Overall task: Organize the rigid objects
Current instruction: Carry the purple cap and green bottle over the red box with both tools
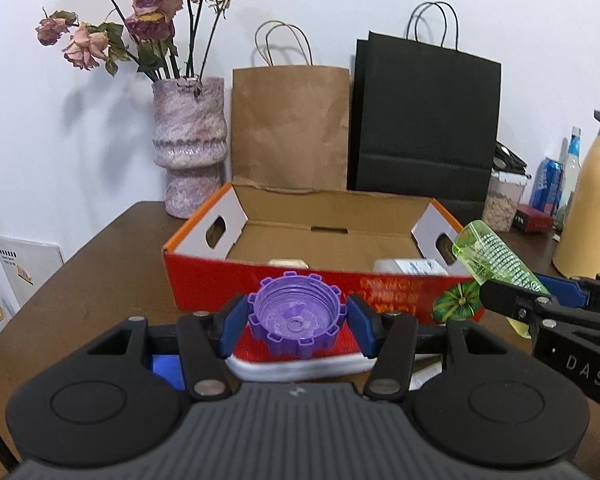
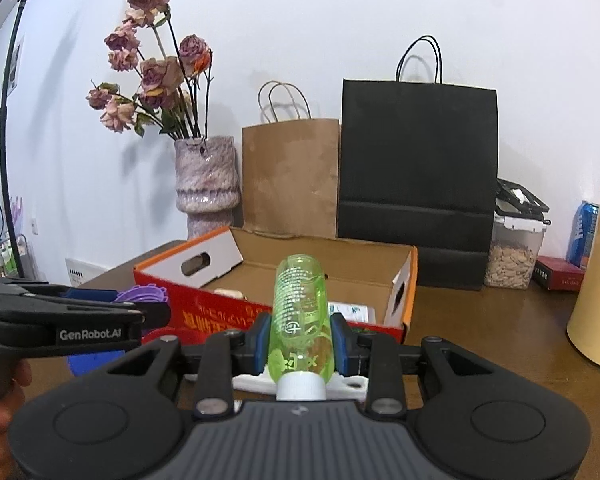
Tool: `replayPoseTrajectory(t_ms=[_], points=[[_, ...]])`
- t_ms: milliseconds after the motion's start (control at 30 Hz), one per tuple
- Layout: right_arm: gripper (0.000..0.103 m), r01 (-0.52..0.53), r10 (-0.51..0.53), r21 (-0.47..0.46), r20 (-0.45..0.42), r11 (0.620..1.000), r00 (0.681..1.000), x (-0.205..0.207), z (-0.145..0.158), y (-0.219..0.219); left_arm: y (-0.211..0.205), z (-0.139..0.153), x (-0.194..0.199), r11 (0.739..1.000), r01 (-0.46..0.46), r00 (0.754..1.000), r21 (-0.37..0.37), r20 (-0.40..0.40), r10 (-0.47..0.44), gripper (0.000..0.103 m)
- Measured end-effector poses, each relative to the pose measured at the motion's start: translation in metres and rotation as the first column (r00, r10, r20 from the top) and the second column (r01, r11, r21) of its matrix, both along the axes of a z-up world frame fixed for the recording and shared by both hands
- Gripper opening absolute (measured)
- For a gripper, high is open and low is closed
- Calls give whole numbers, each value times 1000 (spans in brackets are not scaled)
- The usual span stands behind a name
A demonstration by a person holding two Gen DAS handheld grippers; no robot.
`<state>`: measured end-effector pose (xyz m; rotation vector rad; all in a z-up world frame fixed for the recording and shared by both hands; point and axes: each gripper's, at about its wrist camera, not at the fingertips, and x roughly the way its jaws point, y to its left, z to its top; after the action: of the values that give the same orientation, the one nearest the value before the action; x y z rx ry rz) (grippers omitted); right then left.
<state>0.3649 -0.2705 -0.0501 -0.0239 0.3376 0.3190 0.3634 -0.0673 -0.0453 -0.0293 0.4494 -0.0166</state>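
**Dark Table, Open Carton, Both Grippers Loaded**

Dark brown wood is noted as the work surface [image 1: 112,240], set against a plain white wall [image 1: 340,8]. At the rear are seen a mottled vase [image 1: 188,140] of dried roses, a brown paper bag [image 1: 290,128] and a black paper bag [image 1: 426,120]. An open red carton [image 1: 300,284] is placed mid-table. The left gripper [image 1: 298,320] is clamped on a purple toothed cap [image 1: 296,314], held in front of the carton. The right gripper [image 2: 300,344] is clamped on a green transparent bottle [image 2: 302,312], white cap toward the camera, held before the carton's near wall.
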Motion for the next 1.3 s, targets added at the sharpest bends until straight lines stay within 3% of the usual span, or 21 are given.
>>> replayPoseTrajectory(t_ms=[600,1300], points=[[30,10,-11,44,17,999,1000,46,11,8,6,18,50,999,-42,998,-25,42,43,56],[30,7,-8,26,33,1000,999,119,15,17,8,20,120,998,-57,996,-30,62,59,56]])
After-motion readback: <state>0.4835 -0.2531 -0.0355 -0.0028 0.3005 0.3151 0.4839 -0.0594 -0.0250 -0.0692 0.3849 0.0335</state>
